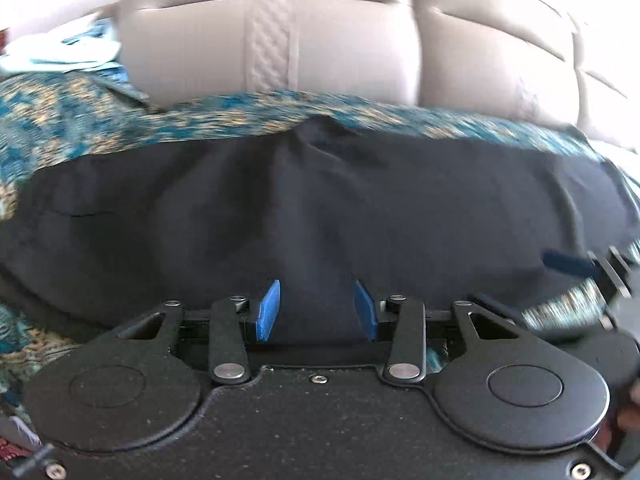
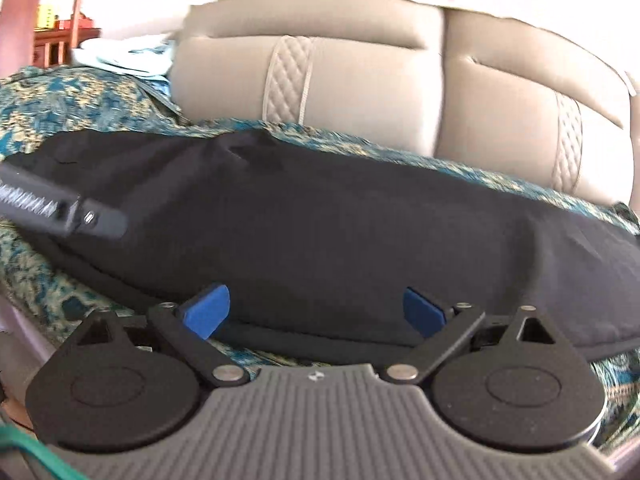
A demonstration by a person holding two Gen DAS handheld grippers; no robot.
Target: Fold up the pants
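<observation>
**Black pants lie across the patterned seat cover, both grippers at their near edge**

I see the black fabric pants (image 1: 320, 208) (image 2: 320, 232) spread lengthwise across the teal-and-gold patterned cover (image 1: 80, 120) (image 2: 80, 104) that drapes the seat of the sofa, running along its front edge from side to side. A small raised wrinkle sits at the pants' far edge, close to the sofa's back.

My left gripper (image 1: 316, 310) sits at the near edge of the pants with its blue pads (image 1: 269, 309) apart; dark cloth fills the gap between them, but I cannot tell whether the pads touch it. My right gripper (image 2: 316, 312) is also at the near edge, its blue pads (image 2: 208, 312) spread wide, with the folded hem of the pants lying between them and not clamped.

In the right wrist view the left gripper (image 2: 100, 222) shows blurred over the left end of the pants; in the left wrist view the right gripper (image 1: 576, 268) shows blurred at the right end.

Behind the cover rise the beige leather back cushions (image 1: 360, 48) (image 2: 360, 80) with quilted strips. A pale blue-white cloth (image 1: 72, 52) (image 2: 120, 58) lies at the cover's far left corner.
</observation>
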